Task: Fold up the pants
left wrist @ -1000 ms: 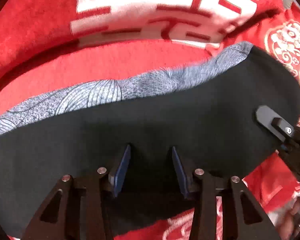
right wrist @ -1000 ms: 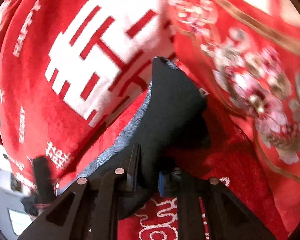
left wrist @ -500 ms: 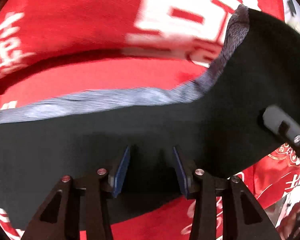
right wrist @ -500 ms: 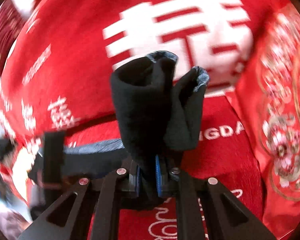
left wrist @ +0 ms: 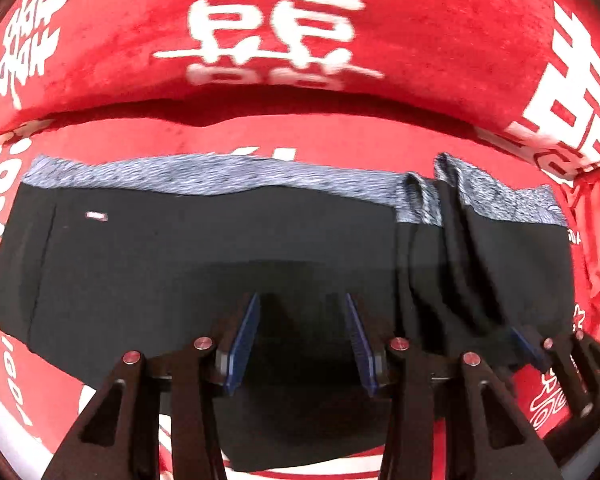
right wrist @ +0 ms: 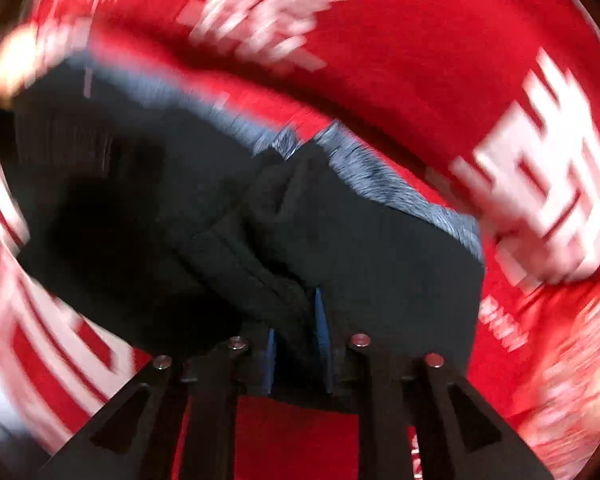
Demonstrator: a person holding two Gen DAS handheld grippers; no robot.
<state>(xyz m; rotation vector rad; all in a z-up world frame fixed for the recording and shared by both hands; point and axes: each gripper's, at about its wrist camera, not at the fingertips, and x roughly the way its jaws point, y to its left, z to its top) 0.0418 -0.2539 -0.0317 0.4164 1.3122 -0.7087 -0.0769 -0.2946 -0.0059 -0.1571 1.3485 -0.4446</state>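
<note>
Pants (left wrist: pixel 220 264) lie flat on the red blanket (left wrist: pixel 300 128), long axis left to right, grey band along the far edge. Left gripper (left wrist: pixel 300 344), jaws part-spread, straddles the near hem. Right gripper (right wrist: pixel 298 344), just beside it, has just been opening; bunched cloth sits between its pads. Beyond the blanket, the room cannot be made out.

Home, likely bedroom — red wedding-print blanket (left wrist: pixel 440 40) underneath.
</note>
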